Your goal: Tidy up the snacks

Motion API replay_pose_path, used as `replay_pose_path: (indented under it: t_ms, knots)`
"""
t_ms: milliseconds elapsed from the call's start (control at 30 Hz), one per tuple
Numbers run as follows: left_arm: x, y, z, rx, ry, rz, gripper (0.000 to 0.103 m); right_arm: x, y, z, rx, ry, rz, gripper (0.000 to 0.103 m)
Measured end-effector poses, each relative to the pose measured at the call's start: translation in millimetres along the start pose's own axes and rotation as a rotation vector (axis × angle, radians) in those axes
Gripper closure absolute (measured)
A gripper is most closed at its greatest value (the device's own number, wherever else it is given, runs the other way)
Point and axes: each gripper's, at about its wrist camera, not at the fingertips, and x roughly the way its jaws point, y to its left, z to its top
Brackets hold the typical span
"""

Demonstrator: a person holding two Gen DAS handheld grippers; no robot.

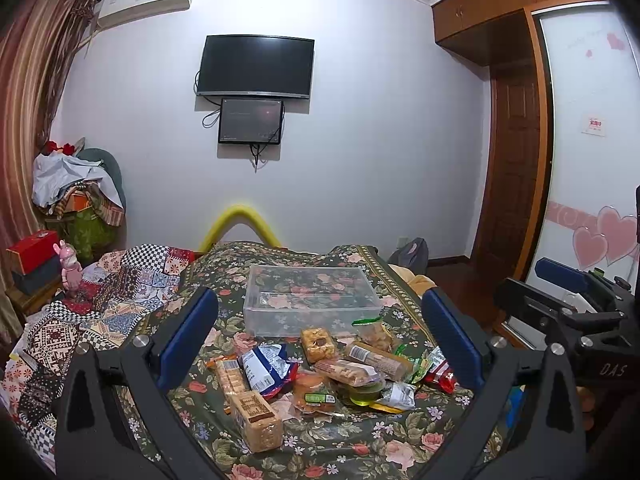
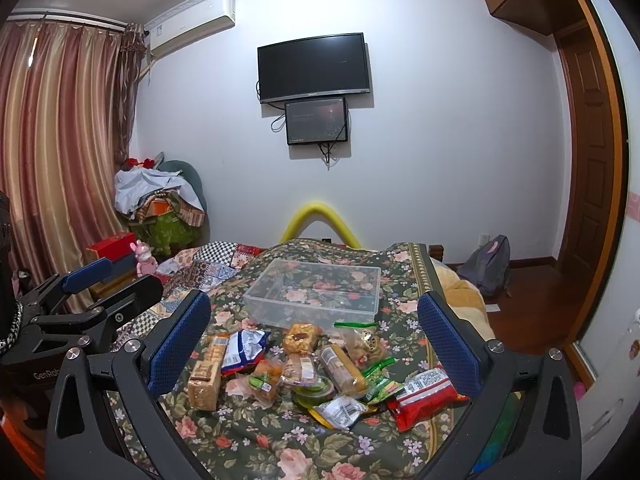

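Note:
A pile of several wrapped snacks (image 1: 320,372) lies on a floral bedspread (image 1: 320,444), also in the right wrist view (image 2: 304,368). It includes a biscuit pack (image 1: 256,416), a blue-and-white bag (image 1: 266,368) and a red bag (image 2: 424,396). An empty clear plastic box (image 1: 312,300) stands just behind the pile, also in the right wrist view (image 2: 316,292). My left gripper (image 1: 320,344) is open and empty, above the near side of the pile. My right gripper (image 2: 314,344) is open and empty, beside it on the right.
A patchwork quilt (image 1: 120,292) lies left of the bedspread. A pink toy (image 1: 70,268), boxes and a heap of clothes (image 1: 76,188) stand at the left. A backpack (image 2: 488,264) sits on the floor at the right, near a wooden door (image 2: 588,160).

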Motion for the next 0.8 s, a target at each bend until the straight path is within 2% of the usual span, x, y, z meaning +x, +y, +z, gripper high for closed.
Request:
replay_pose_path:
  t_ms: [467,600,800]
  knots:
    - [2.1,2.1,-2.3,-0.009,0.007,-0.007,0.001,1.6,0.2,-3.4,0.000,0.004,-0.006,0.000]
    - [7.3,4.7,-5.4,-0.012,0.022,0.007,0.007,5.8,-4.7,-6.0,0.016,0.014,-0.002,0.000]
    - [24.9,16.7,-15.3,-0.026,0.090,0.011,0.017,19.0,-16.2,-14.7,0.032,0.055,-0.015,0.000]
